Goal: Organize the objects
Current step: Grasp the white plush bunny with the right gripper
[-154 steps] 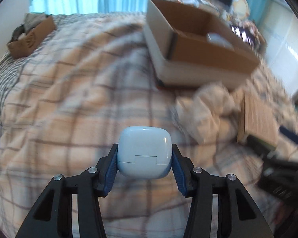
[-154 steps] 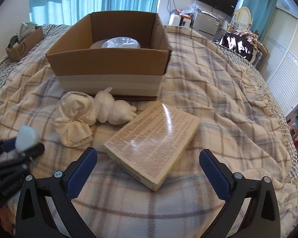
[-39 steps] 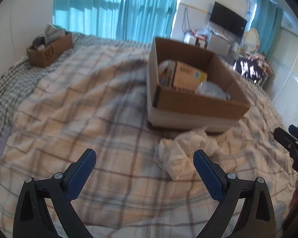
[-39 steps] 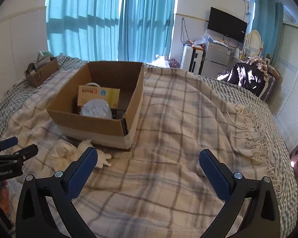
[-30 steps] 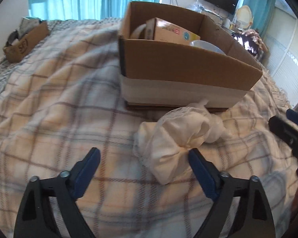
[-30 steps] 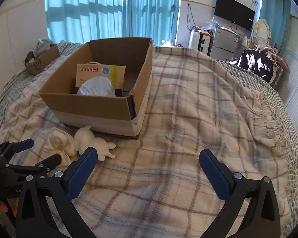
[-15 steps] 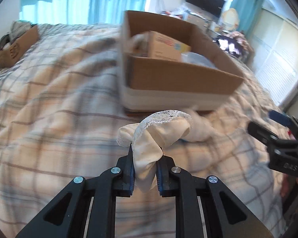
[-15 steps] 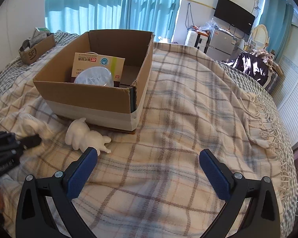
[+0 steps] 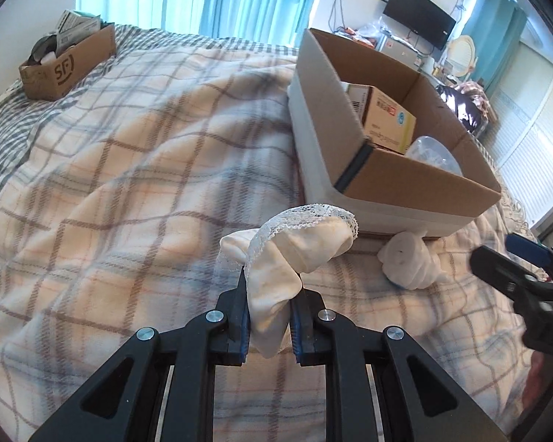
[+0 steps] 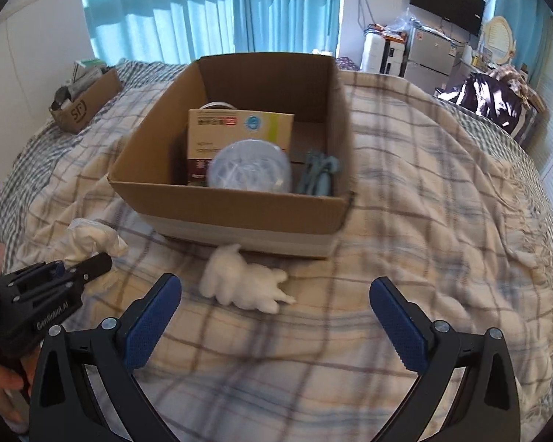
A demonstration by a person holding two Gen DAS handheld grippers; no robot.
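Note:
My left gripper [image 9: 268, 296] is shut on a white lace-trimmed cloth [image 9: 295, 246] and holds it above the plaid bed cover, left of and in front of the open cardboard box [image 9: 416, 178]. The cloth [image 10: 92, 239] and left gripper [image 10: 88, 267] also show at the left of the right wrist view. A white plush rabbit [image 10: 245, 281] lies on the cover just in front of the box [image 10: 239, 202]; it also shows in the left wrist view [image 9: 409, 259]. My right gripper [image 10: 274, 318] is open and empty, just behind the rabbit.
The box holds a yellow-and-white carton [image 10: 239, 129], a clear round lid [image 10: 249, 169] and a pale blue item [image 10: 319, 176]. A small SF cardboard box [image 9: 68, 60] with clutter sits at the bed's far left. A fringed blanket edge falls off to the right.
My left gripper closed on the white cloth and lifted it off the cover. The right gripper moved closer to the plush rabbit and stayed open.

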